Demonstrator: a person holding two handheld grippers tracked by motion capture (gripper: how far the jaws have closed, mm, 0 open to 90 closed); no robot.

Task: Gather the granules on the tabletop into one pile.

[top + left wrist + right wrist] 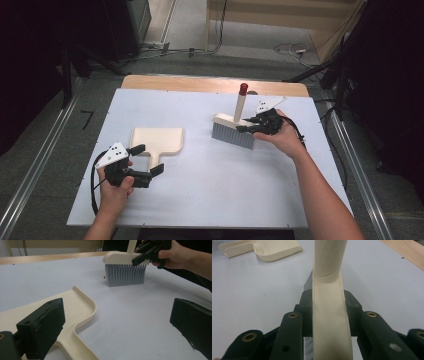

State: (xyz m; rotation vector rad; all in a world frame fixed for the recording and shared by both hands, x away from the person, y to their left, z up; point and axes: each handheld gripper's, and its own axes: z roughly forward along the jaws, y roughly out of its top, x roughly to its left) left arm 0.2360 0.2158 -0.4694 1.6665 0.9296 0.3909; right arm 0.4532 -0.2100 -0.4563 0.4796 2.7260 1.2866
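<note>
In the right gripper view, your right gripper [329,315] covers the lower part of the brush [233,131], so the grey bristles are nearly hidden there. The brush has a smooth cream plastic head, a round handle with a red cap and stiff straight bristles. It stands upright on the white worktop [210,195], and your right gripper is clamped on its head. Your left gripper [148,160] stays apart, with the flat cream dustpan's [157,140] handle between its jaws, untouched.
</note>
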